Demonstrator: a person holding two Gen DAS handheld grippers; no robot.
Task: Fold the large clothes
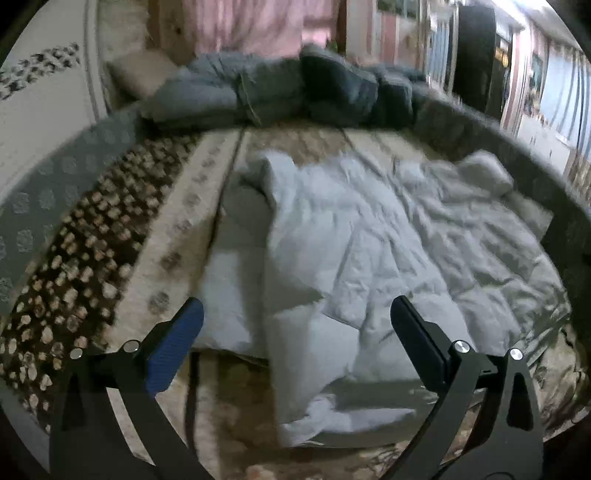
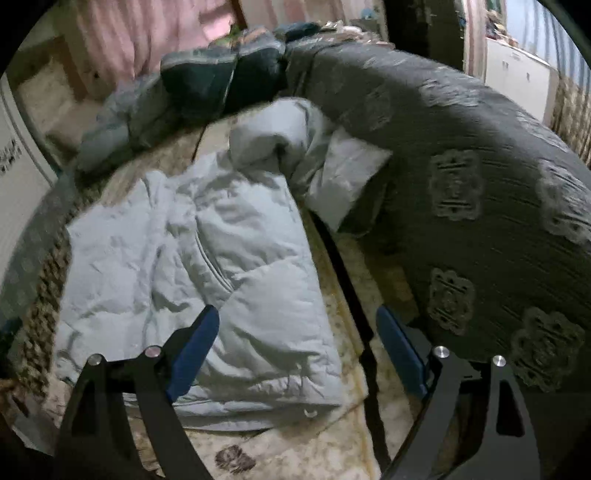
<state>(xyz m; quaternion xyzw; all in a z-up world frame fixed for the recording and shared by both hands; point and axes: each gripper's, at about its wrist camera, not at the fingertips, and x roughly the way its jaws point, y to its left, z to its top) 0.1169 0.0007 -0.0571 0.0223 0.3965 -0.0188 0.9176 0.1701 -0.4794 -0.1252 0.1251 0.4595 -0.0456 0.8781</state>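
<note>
A large pale blue-grey padded jacket (image 1: 369, 251) lies spread and wrinkled on a patterned bed cover (image 1: 173, 243). It also shows in the right wrist view (image 2: 207, 266), with a sleeve bunched at its far end (image 2: 280, 144). My left gripper (image 1: 295, 317) is open and empty, hovering over the jacket's near edge. My right gripper (image 2: 295, 325) is open and empty, above the jacket's right edge and the bed cover.
Dark blue-grey folded bedding (image 1: 295, 92) is piled at the far end of the bed. A dark grey patterned cushion or sofa arm (image 2: 480, 206) rises along the right side. A pink curtain (image 1: 255, 26) hangs behind. A black strap (image 2: 354, 295) runs beside the jacket.
</note>
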